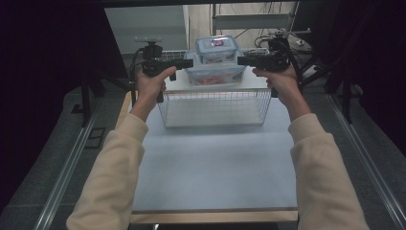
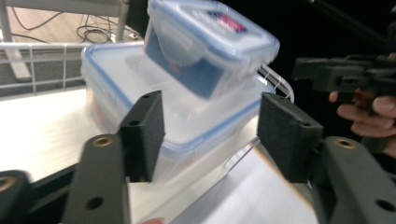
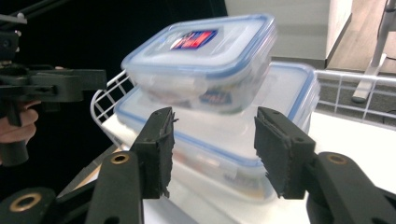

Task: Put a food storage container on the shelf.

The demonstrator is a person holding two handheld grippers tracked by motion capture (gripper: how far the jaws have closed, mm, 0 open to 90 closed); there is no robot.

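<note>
Large container (image 1: 215,74), clear plastic with a blue-seamed lid, sits on the surface (image 1: 215,163) beyond the wire basket (image 1: 214,108); a small container (image 1: 218,49) of the same make rests on its lid, tilted and skewed rather than square. Left gripper (image 1: 189,63) comes at the stack from one end, right gripper (image 1: 242,60) from the other; both level, tips facing each other. In the left gripper view the pads (image 2: 145,133) stand apart with a corner of the large container between them, not pressing; the right gripper view shows the same, jaws released, nothing grasped. Step in hand, as I judge it: the approach for a two-sided grasp of the lower box. Next move calls for closing on its end walls evenly and lifting level; the loose upper box could slide off if either side leads; the basket looks the likely destination.
</note>
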